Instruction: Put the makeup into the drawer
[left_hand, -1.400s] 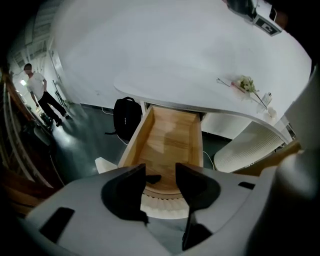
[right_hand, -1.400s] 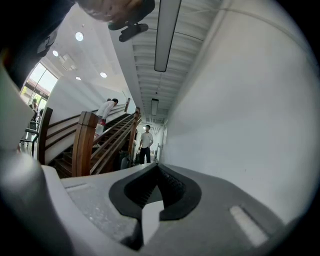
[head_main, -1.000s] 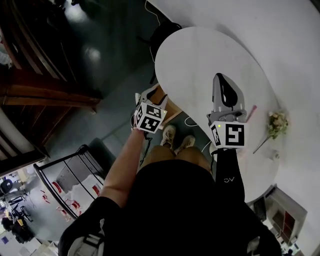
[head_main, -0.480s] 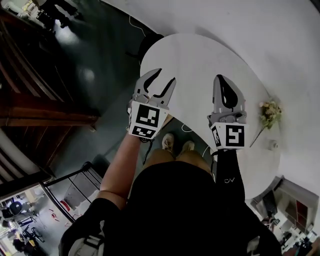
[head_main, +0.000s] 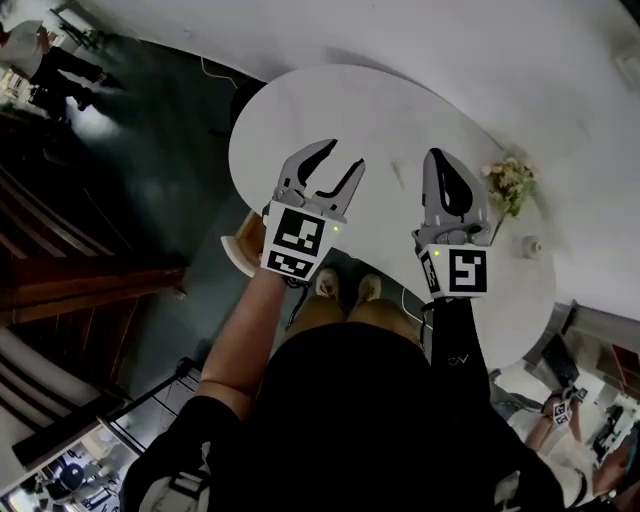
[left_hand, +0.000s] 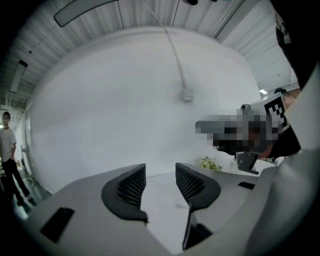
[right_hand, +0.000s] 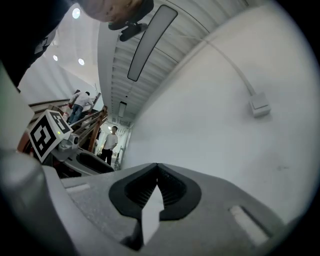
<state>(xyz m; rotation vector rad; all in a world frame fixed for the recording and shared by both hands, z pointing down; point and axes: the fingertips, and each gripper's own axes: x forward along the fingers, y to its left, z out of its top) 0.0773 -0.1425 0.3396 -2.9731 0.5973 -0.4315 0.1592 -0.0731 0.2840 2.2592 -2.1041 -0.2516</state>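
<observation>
One white table (head_main: 330, 110) lies under both grippers: the left gripper (head_main: 342, 158) holds its jaws apart and empty, the right gripper (head_main: 440, 160) has them pressed together. Near a flower bunch (head_main: 510, 182), a tiny pale item (head_main: 531, 245), perhaps makeup, sits well apart from the fingers

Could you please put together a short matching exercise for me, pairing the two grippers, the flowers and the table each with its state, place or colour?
Things:
1. left gripper
2. right gripper
3. flowers
4. table

Place, colour or state:
A. white, with a rounded outline
B. shut, with nothing in it
C. on the table, on the right gripper's side
D. open, with nothing in it

Right pairs: 1-D; 2-B; 3-C; 4-A
</observation>
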